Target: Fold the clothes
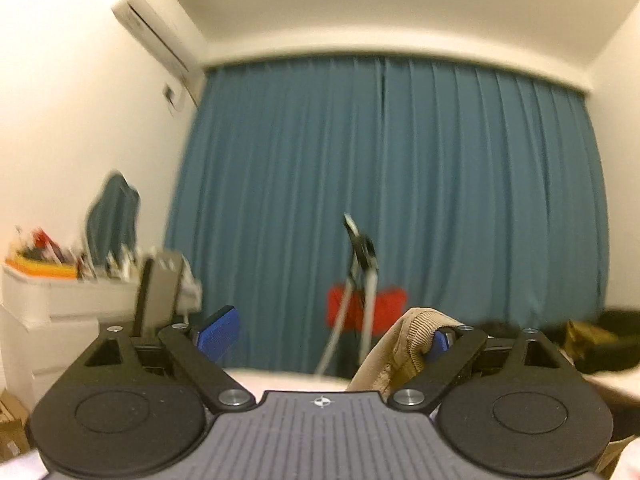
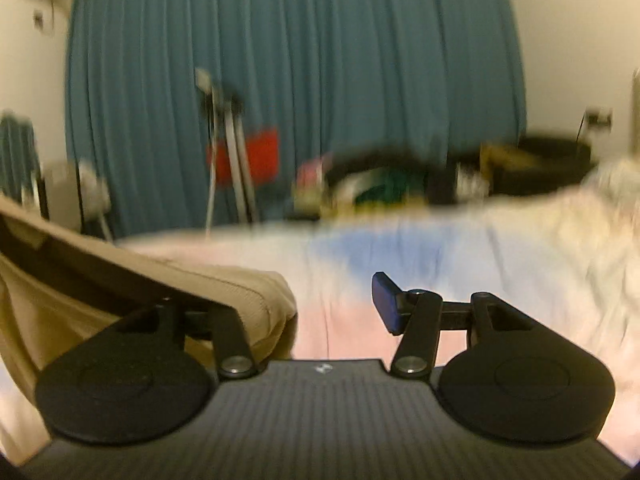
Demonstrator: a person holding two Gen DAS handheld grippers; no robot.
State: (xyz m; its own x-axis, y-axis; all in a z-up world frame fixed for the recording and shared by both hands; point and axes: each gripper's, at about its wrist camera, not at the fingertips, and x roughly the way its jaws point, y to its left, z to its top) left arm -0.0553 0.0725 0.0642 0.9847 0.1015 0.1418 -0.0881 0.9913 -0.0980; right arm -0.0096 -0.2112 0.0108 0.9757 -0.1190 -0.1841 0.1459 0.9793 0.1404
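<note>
A tan corduroy garment hangs over the right finger of my left gripper, whose jaws stand wide apart; the cloth drapes on the pad, not pinched. In the right wrist view the same tan garment lies draped over the left finger of my right gripper, hiding that pad. The right blue pad is bare and the jaws stand wide apart. Both grippers are raised above the bed, which has a pastel pink and blue sheet.
A teal curtain fills the far wall. A tripod and a red object stand before it. A white drawer unit with clutter is at left. Dark bags and clutter lie beyond the bed.
</note>
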